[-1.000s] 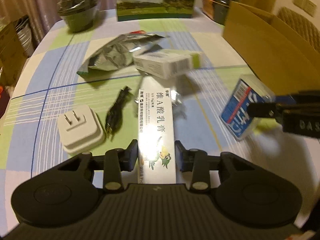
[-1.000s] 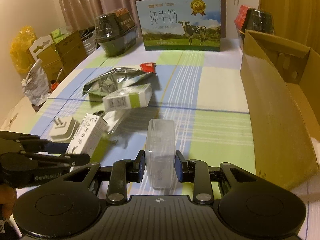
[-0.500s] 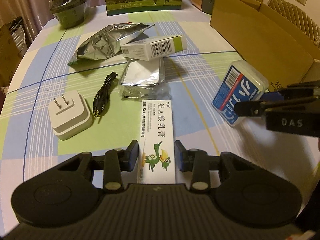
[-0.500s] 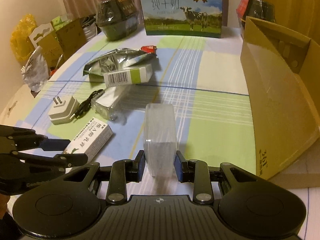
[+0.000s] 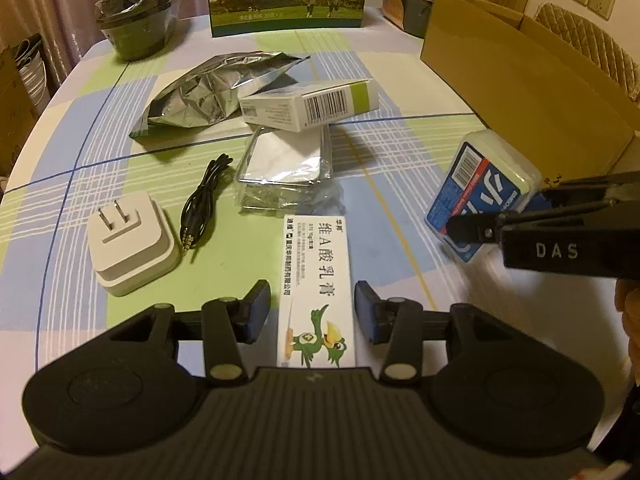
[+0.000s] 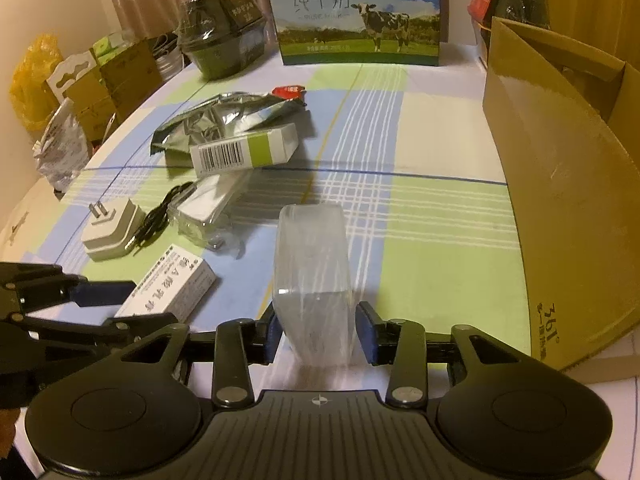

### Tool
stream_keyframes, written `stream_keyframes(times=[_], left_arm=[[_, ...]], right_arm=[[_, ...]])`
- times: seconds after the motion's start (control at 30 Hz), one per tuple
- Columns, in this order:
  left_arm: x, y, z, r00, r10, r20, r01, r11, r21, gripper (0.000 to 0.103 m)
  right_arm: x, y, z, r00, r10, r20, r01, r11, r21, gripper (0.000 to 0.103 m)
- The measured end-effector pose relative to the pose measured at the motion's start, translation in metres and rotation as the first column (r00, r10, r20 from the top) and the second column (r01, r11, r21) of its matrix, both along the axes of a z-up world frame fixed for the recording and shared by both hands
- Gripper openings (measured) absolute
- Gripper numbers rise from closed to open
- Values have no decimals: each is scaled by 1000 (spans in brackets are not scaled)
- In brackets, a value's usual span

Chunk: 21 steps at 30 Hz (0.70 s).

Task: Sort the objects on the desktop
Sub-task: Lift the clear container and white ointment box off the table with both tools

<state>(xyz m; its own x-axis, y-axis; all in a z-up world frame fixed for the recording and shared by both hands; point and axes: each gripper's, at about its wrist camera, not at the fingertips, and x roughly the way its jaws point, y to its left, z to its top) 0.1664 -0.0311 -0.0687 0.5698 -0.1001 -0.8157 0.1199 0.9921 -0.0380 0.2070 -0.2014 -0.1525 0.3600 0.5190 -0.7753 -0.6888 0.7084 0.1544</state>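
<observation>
Two grippers are in my hands, and each frames one item between its fingers. My left gripper (image 5: pixel 312 312) is spread, its blue pads standing just clear of a long white ointment box (image 5: pixel 316 292) that lies flat on the checked surface (image 5: pixel 400 184). The box's long axis runs straight away from the gripper, up the middle of the frame, so the fingers sit either side of its near end, beside it and not touching.

My right gripper (image 6: pixel 316 334) holds a clear plastic case (image 6: pixel 312 280) between its fingers; the left pad looks pressed to it, the right pad shows a thin gap, so I cannot tell whether it is pinched or just let go. The case stands on edge, and whether its base meets the surface I cannot tell.

At the right edge of the right wrist frame, well apart, is an open cardboard box (image 6: pixel 560 200). I judge the left gripper needs only to squeeze inward.
</observation>
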Motion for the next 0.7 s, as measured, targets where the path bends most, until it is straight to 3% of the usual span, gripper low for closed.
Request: stream_keyframes(times=[0.1, 0.17, 0.53, 0.6, 0.7], left_arm=[[3, -2, -2, 1000, -8, -6, 8, 1000, 15, 40], [4, -4, -4, 1000, -13, -7, 14, 1000, 28, 33], [-5, -10, 1, 1000, -28, 10, 28, 999, 31, 33], [-6, -9, 2, 1000, -26, 10, 26, 999, 27, 33], [-8, -8, 4, 1000, -20, 12, 19, 999, 27, 33]], right_arm=[[0, 2, 0, 1000, -1, 5, 1, 1000, 6, 37], [1, 3, 0, 1000, -2, 5, 2, 1000, 5, 37], [3, 5, -2, 1000, -14, 19, 14, 1000, 5, 37], [1, 6, 0, 999, -9, 31, 9, 1000, -2, 29], [-5, 5, 4, 997, 6, 73, -6, 1000, -13, 28]])
